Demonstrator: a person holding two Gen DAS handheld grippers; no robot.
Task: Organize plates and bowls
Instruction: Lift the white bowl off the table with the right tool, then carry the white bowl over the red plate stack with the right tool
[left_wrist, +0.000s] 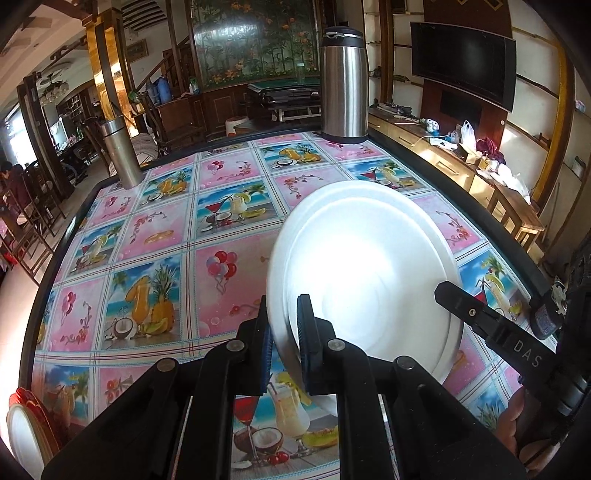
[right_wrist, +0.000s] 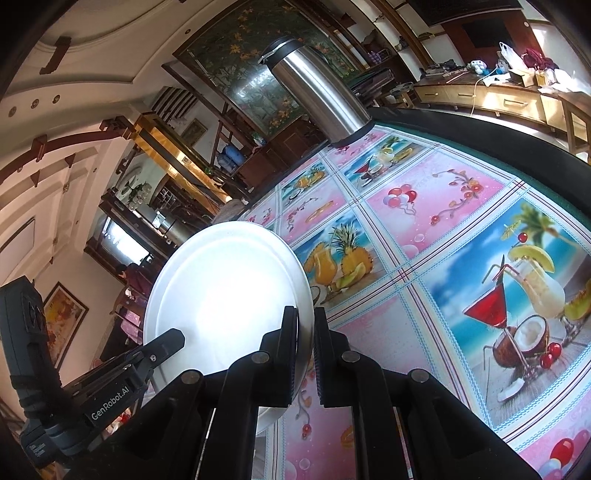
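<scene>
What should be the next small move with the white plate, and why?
Probably carry the round white plate toward the stacked plates at the table's near-left edge: the left gripper and right gripper both clamp its rim, holding it tilted above the table.

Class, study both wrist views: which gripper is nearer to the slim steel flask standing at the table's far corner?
Left. The left gripper clamps the white plate's rim on the side toward the slim steel flask; the right gripper clamps the opposite rim, farther away.

The left gripper (left_wrist: 284, 325) tips downward, its jaws squeezed tight on a plate (left_wrist: 369, 273) edge. The right gripper (right_wrist: 306, 332) pinches the opposite edge, rolled sideways.
</scene>
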